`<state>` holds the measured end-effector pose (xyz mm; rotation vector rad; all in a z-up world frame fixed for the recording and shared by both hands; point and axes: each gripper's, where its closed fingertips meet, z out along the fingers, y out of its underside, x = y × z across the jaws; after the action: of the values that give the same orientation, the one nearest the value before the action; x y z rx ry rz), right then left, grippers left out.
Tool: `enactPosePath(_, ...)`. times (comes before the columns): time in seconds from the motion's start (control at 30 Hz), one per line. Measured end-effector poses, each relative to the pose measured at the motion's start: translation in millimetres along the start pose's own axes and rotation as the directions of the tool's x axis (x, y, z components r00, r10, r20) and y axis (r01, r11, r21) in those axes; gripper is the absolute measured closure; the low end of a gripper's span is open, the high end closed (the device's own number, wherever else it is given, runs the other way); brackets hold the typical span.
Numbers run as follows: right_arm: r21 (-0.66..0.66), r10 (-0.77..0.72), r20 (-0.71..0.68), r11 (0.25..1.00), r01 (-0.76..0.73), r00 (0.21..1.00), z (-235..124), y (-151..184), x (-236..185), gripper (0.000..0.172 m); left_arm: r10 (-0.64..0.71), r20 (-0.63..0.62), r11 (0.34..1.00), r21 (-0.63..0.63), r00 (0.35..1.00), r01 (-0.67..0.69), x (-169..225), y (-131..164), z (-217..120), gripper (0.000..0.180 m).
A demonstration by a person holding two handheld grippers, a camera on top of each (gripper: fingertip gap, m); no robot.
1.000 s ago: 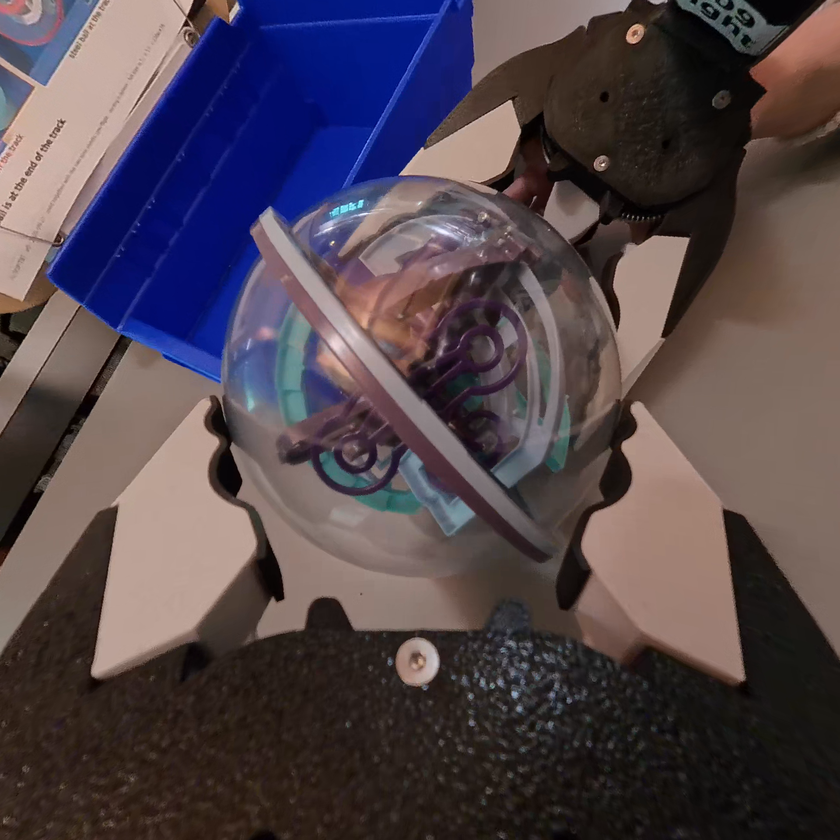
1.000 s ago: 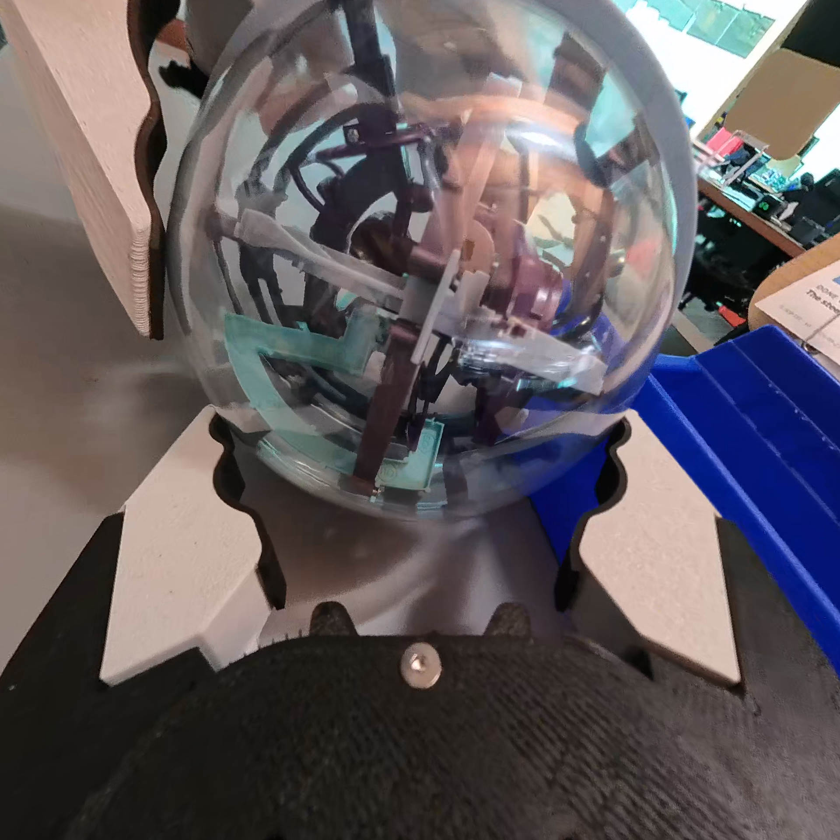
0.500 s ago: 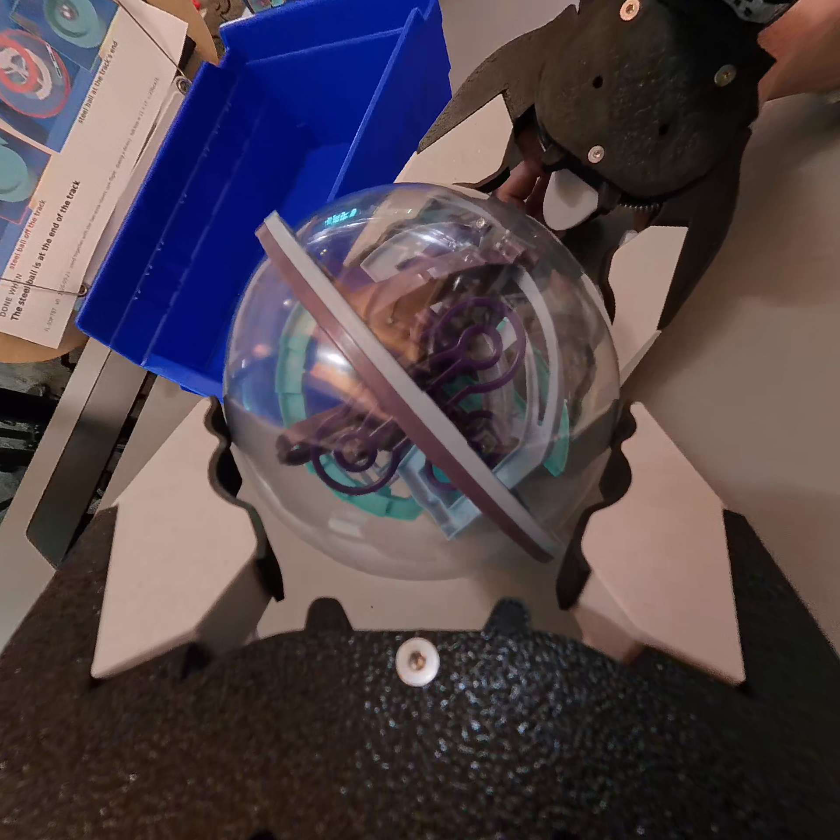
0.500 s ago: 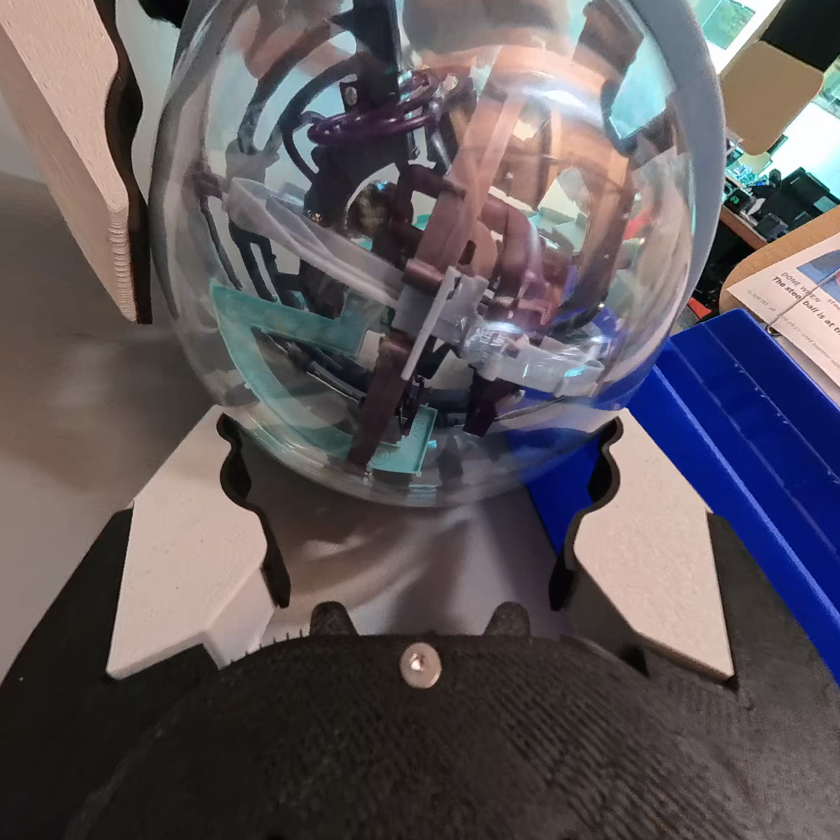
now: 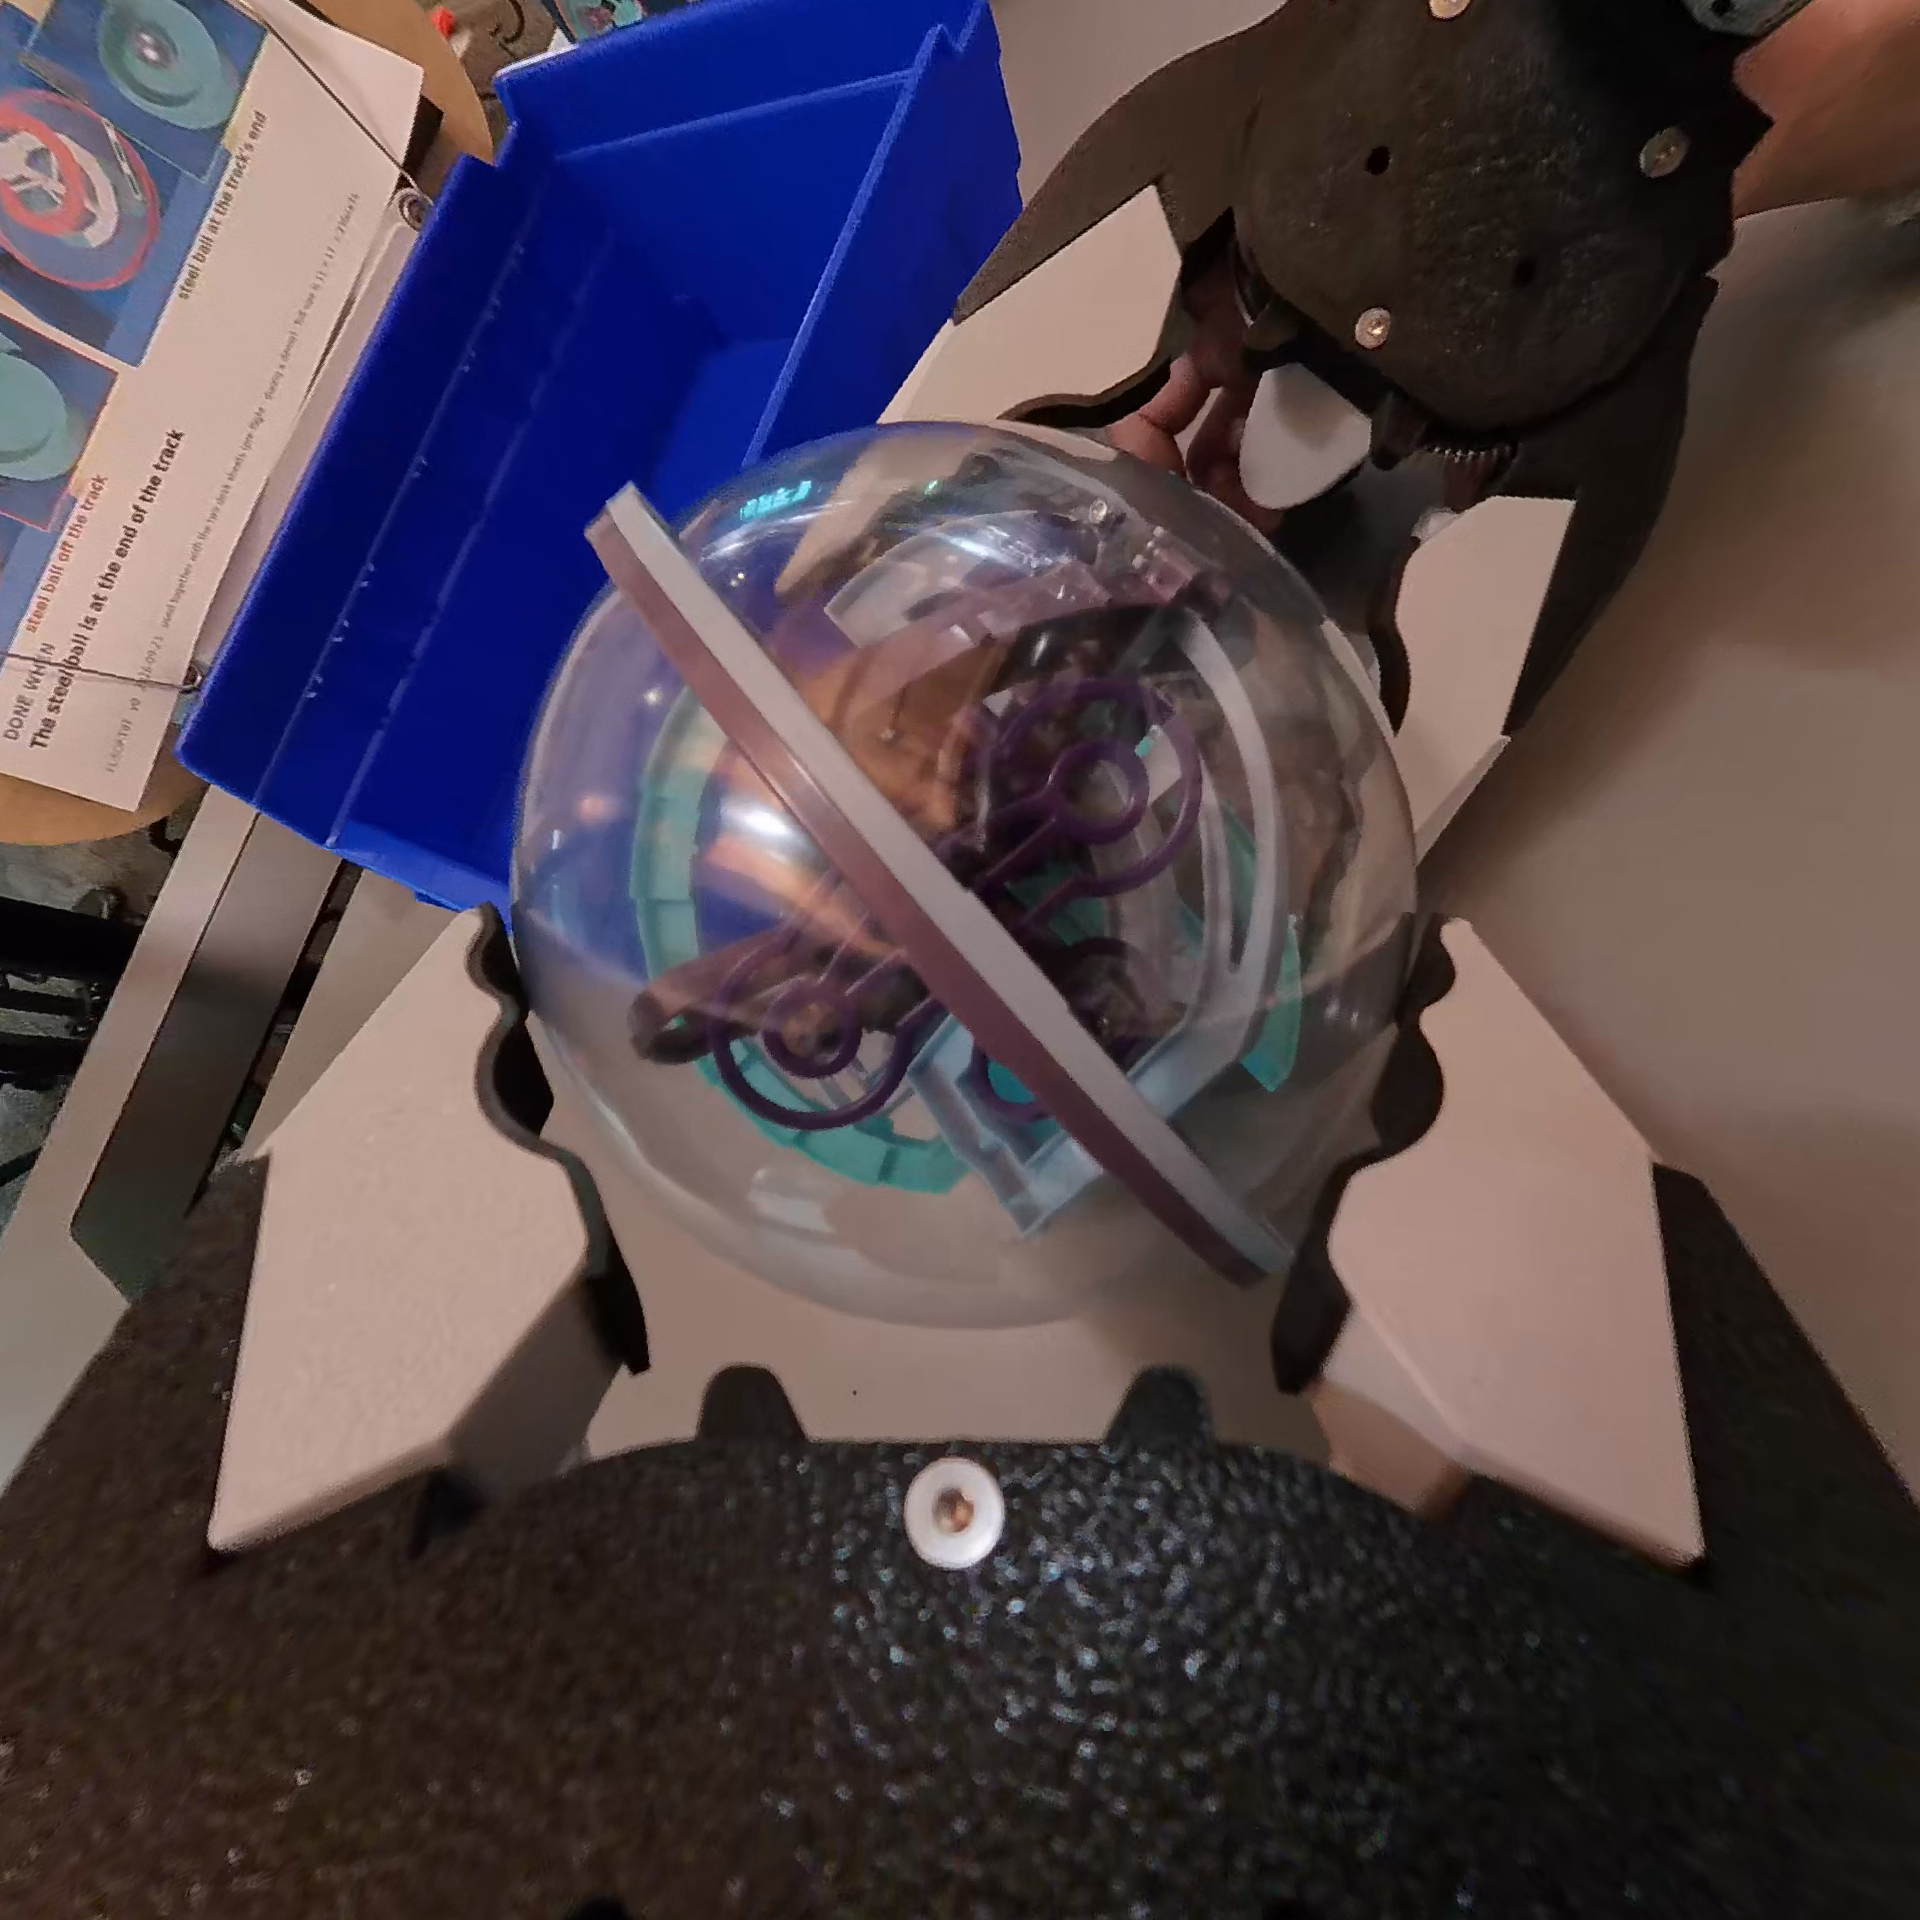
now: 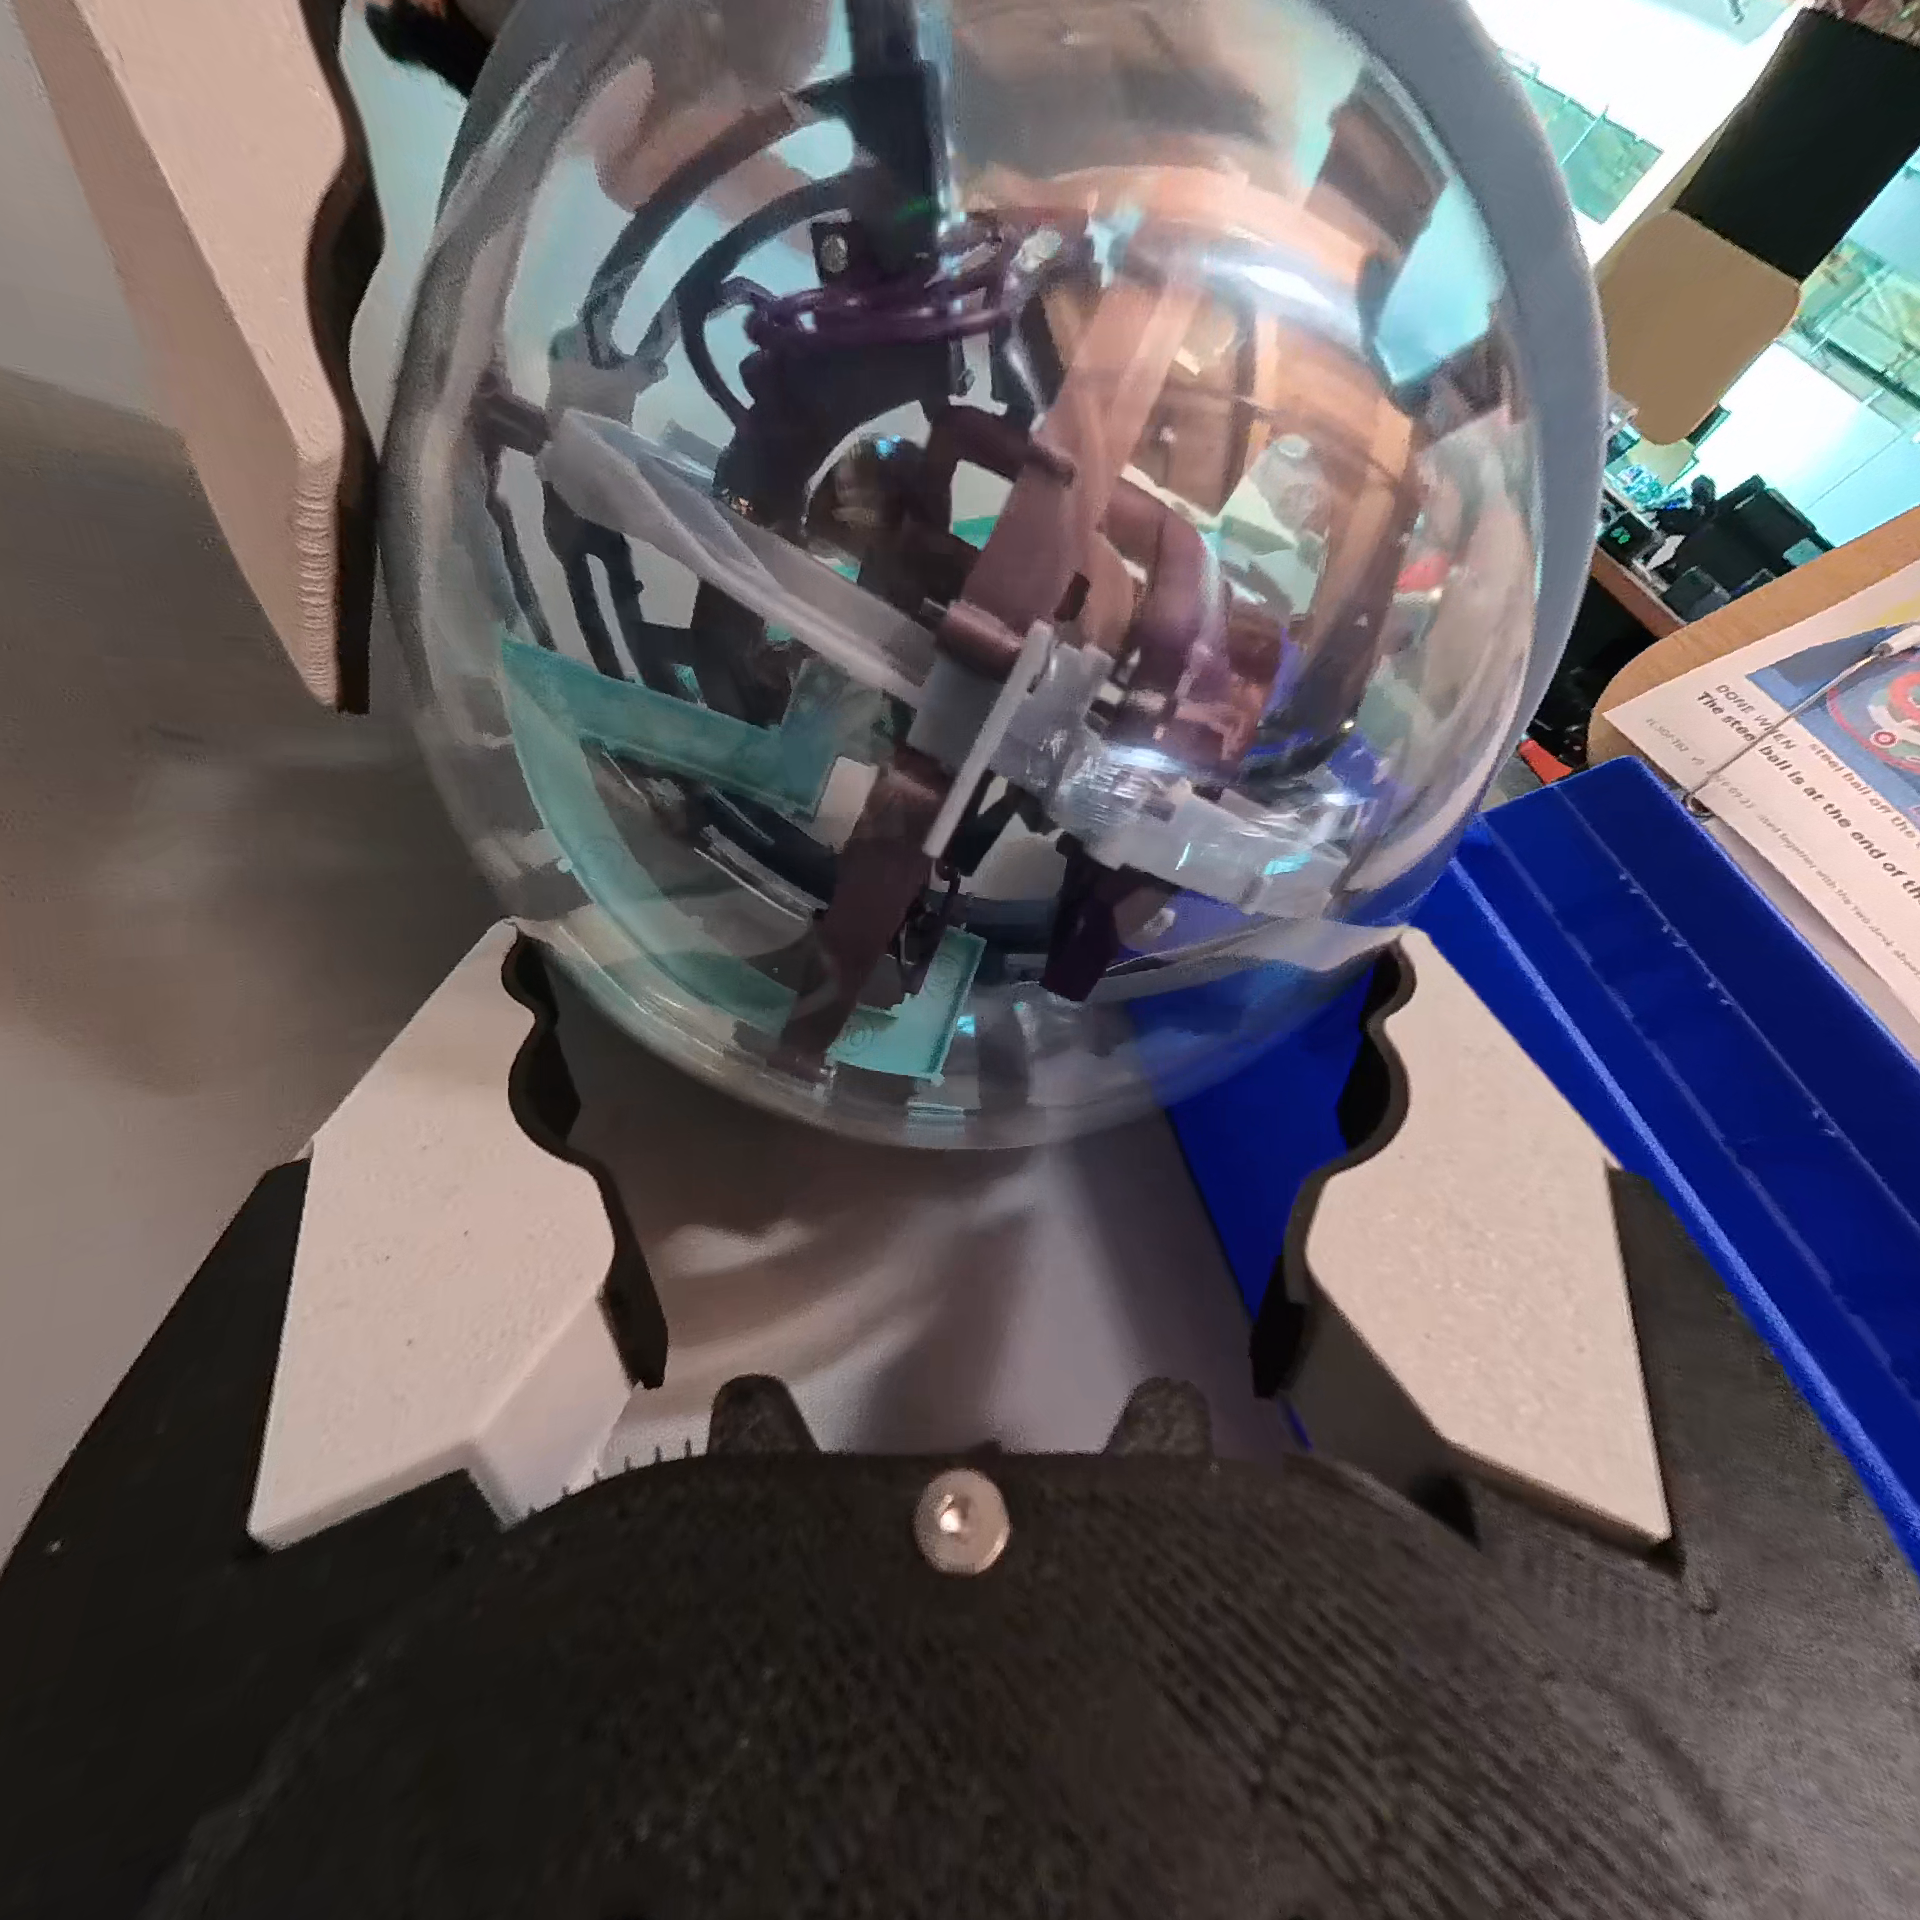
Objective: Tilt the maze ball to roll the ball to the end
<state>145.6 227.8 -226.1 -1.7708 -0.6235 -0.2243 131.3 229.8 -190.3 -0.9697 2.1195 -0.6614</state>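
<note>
So I've got the maze ball pinned between both sets of jaws right now. It's a clear sphere with teal, purple and grey tracks inside and a grey band running diagonally around it, tilted from upper left down to lower right as my left side sees it.

Left gripper: spread wide, and both black scalloped pads are pressed against the ball's sides, one on each flank. The ball fills the whole gap.

Right gripper: also spread wide, wrapped round the lower part of the ball from the opposite side. The pads look to be touching the shell low down, though the curved plastic and some blur make the exact contact line a bit hard to read. From the left view you can see that right gripper's black body just behind the ball, with a person's hand on it, fingers right up against the shell.

Relative to the ball: the blue bin sits just behind and to its left in the left view, and the ball partly overlaps the bin's near corner. Beyond the bin is a printed instruction sheet with pictures on it. Under the ball is the plain grey surface.

Can't make out the little steel ball inside the maze from either view, too many tracks and reflections in the way.
</note>
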Motion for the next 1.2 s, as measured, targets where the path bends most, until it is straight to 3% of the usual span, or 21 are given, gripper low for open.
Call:
enactPosePath(0.43, -0.034, 0.043, 0.008, 0.999, -0.042, 0.999, -3.0, 7.6, 5.8, 0.029, -0.015, -0.084, 1.000, -0.015, 0.996, 0.014, -5.1, -5.1, 7.3, 0.023)
enactPosePath(0.73, -0.049, 0.025, -0.021, 0.998, -0.026, 0.999, -21.0, 15.7, 7.0, 0.045, 0.102, -0.160, 0.989, 0.126, 0.982, -0.082, 1.4, -17.7, 10.9, 0.023)
enactPosePath(1.2, -0.042, -0.006, -0.041, 0.999, 0.004, 0.999, -22.4, 14.2, 6.8, 0.046, 0.119, -0.155, 0.976, 0.200, 0.981, -0.087, 3.5, -21.5, 9.2, 0.024)
